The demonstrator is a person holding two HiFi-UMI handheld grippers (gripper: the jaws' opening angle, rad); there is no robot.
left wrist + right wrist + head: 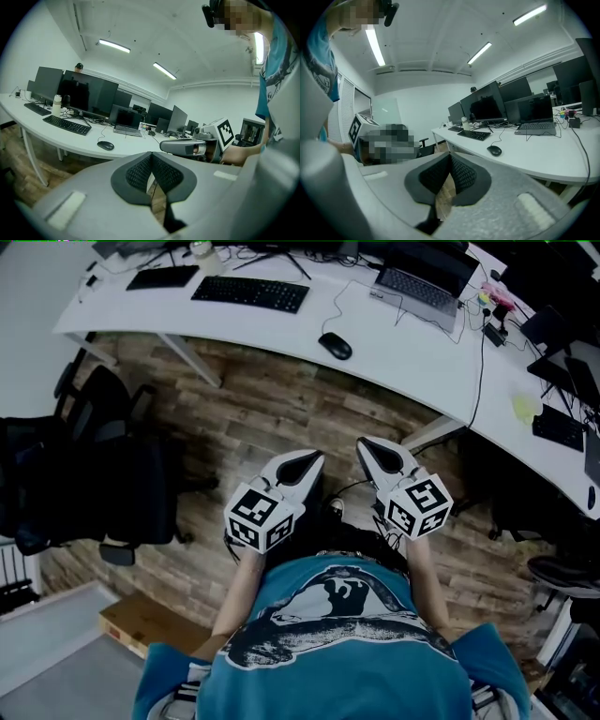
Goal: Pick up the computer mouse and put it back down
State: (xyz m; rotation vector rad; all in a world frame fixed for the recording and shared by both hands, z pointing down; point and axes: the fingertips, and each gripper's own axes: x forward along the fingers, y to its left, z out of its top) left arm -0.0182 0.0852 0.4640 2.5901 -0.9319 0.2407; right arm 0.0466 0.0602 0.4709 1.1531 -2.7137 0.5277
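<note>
At the far side of the scene, a long white curved desk (403,348). On its near part, close to the front edge, a small black oval computer mouse (335,346), flat on the desktop with nothing touching it. Far and left of the mouse, a black full-size keyboard (250,293); far and right of it, an open dark-grey laptop (418,285). Between mouse and laptop, a thin dark cable across the white surface.

Near, well apart from the desk and held out over the brown wood-plank floor (272,418): the left grey two-jaw gripper (305,465) and the right grey two-jaw gripper (377,456), side by side, each with its black-and-white marker cube at the near end. Both pointed toward the desk, only slightly downward.

In the left gripper view, dark ribbed pads (139,172) pressed together at the tip, nothing between them. In the right gripper view, dark ribbed pads (461,174) likewise closed on each other, nothing gripped. Mouse seen past both closed tips, lying on the desk well ahead.

At the left, a black office chair (103,465) beside the desk. Near left on the floor, a flat tan cardboard box (141,620). At the near edge, the person's teal printed shirt (347,643).
</note>
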